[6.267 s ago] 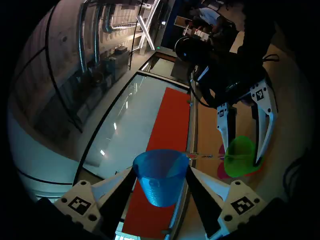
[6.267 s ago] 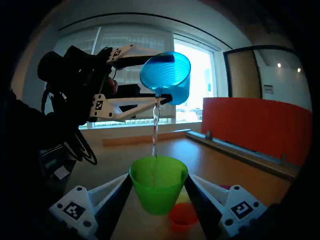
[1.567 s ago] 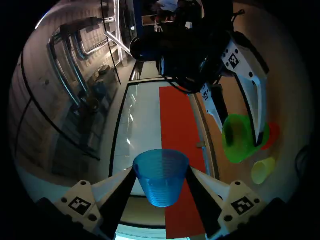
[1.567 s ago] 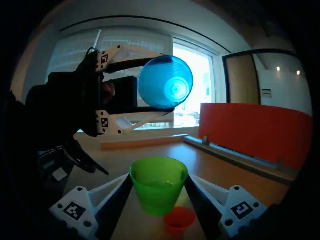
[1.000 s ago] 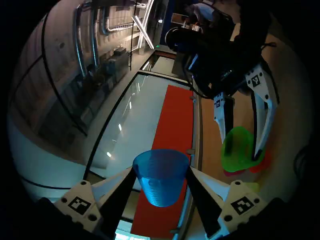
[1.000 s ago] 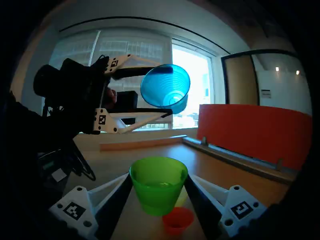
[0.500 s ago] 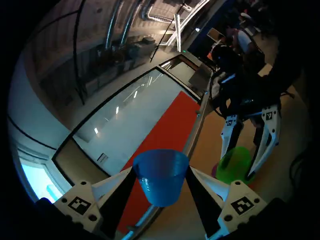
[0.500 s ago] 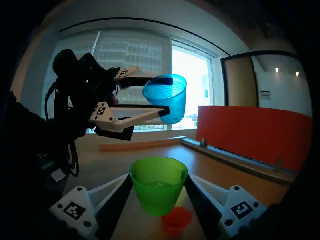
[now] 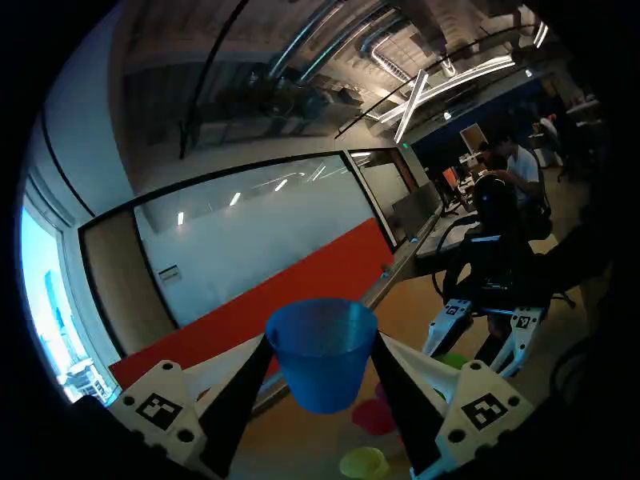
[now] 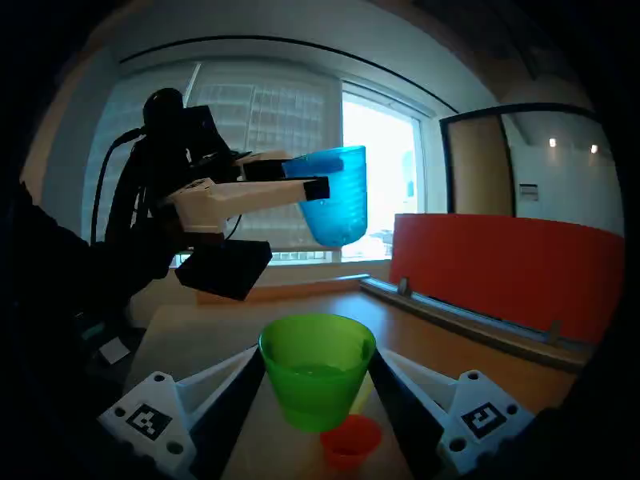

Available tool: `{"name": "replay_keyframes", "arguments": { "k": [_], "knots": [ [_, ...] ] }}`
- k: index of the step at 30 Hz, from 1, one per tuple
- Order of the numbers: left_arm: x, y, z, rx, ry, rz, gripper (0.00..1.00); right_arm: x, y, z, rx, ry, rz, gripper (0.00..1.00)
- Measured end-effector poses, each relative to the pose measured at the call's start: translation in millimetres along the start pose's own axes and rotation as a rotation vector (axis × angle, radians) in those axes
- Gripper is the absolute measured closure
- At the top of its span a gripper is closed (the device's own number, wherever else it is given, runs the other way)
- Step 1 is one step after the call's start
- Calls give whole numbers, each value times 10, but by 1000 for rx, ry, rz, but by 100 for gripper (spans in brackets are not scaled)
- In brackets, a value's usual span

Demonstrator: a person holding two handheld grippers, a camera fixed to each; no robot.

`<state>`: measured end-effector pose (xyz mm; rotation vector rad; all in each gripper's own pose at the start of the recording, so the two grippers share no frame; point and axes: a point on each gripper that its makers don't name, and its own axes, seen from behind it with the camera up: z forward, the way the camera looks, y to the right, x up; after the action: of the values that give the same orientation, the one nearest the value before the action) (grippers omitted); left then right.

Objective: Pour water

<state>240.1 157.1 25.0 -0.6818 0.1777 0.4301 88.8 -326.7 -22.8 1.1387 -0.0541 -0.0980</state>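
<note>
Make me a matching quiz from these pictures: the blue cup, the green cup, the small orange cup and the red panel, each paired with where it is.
1 blue cup
2 green cup
3 orange cup
4 red panel

A standing on the table
B between the right gripper's fingers
C along the table's far edge
D between the left gripper's fingers

Pairs: 1-D, 2-B, 3-A, 4-C

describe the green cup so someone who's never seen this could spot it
Start at the wooden table running along the red partition. Over it, the right tongs grip a translucent green cup, upright with a little water inside. The blue cup is held higher, and the orange cup is smaller.
</note>
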Motion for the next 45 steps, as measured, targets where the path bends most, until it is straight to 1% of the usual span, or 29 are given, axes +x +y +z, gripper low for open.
{"name": "replay_keyframes", "arguments": {
  "k": [6, 12, 15, 18, 21, 27, 30, 35, 42, 45],
  "knots": [
    [-106, -29, 6, -9, -22, -118, 16, 43, -6, -15, -2, 8, -3, 10],
    [-118, -89, 3, -9, -18, -247, 15, 67, 5, -32, -10, 11, -5, 10],
    [-149, -98, 8, -12, -24, -302, 15, 79, 12, -40, -12, 13, -7, 10],
    [-179, -121, 6, -9, -27, -337, 15, 86, 10, -48, -12, 15, -6, 10],
    [-201, -135, -6, -8, -31, -347, 15, 90, 15, -49, -14, 15, -5, 10],
    [-257, -130, -22, -7, -50, -330, 15, 103, 32, -63, -18, 12, -6, 10],
    [-298, -114, -37, -13, -60, -332, 15, 106, 45, -77, -20, 9, -6, 10],
    [-423, -89, -59, -22, -94, -338, 15, 91, 77, -113, -24, -9, 0, 10],
    [-632, -62, -88, -30, -155, -321, 15, 41, 172, -184, -40, -50, -1, 10],
    [-742, -28, -91, -39, -186, -320, 15, 30, 224, -225, -47, -66, 4, 10]
  ]
}}
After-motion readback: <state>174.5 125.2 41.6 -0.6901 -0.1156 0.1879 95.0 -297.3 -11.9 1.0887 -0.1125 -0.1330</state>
